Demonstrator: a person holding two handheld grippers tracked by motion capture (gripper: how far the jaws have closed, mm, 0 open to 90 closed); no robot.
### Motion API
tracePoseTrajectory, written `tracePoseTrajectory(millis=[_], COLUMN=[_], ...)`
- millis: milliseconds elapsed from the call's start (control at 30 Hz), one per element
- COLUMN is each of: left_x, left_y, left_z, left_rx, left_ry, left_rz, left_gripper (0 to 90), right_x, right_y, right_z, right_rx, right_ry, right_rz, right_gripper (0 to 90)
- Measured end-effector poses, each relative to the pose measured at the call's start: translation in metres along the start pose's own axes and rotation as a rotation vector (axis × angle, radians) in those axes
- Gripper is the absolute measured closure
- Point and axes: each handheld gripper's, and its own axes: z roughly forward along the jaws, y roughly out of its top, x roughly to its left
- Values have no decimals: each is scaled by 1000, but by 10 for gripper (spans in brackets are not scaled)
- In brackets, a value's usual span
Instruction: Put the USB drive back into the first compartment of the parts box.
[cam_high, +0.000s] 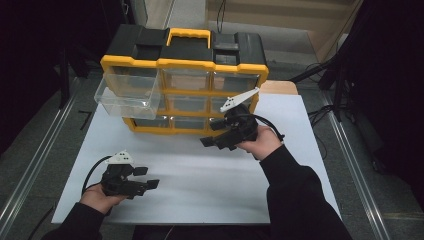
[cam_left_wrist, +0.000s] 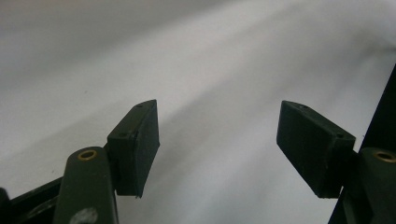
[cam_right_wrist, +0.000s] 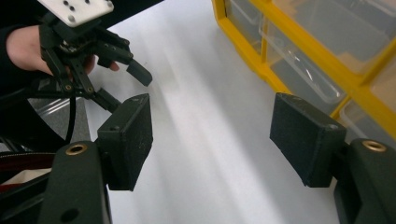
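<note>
Both tongs stood wide and empty: left gripper (cam_high: 146, 177) at lower left, right gripper (cam_high: 216, 134) mid-frame, below the yellow organizer (cam_high: 183, 64), whose upper-left drawer (cam_high: 127, 95) protruded.

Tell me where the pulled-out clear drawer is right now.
In the high view, the clear drawer juts out of the top-left slot of the yellow-and-black organizer at the far side of the white table, away from both grippers.
</note>
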Motion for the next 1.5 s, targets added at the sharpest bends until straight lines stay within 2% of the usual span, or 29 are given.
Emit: tracePoseTrajectory(millis=[667,933,1300,1500], left_x=[-1,-1,-2,-2], left_y=[1,1,1,1], left_z=[0,-1,-2,-2], left_rx=[-6,-4,-1,-2], left_ry=[-1,-2,-2,-1], left_rz=[-1,-2,4,4], left_gripper=[310,310,310,310], right_x=[-7,-11,-19,-19], right_y=[-44,-58,-95,-111], right_z=[21,23,19,14], right_rx=[-3,-11,-5,-13], right_ry=[-23,-52,-87,-105], right_rz=[23,58,129,156], right_gripper=[273,269,269,268])
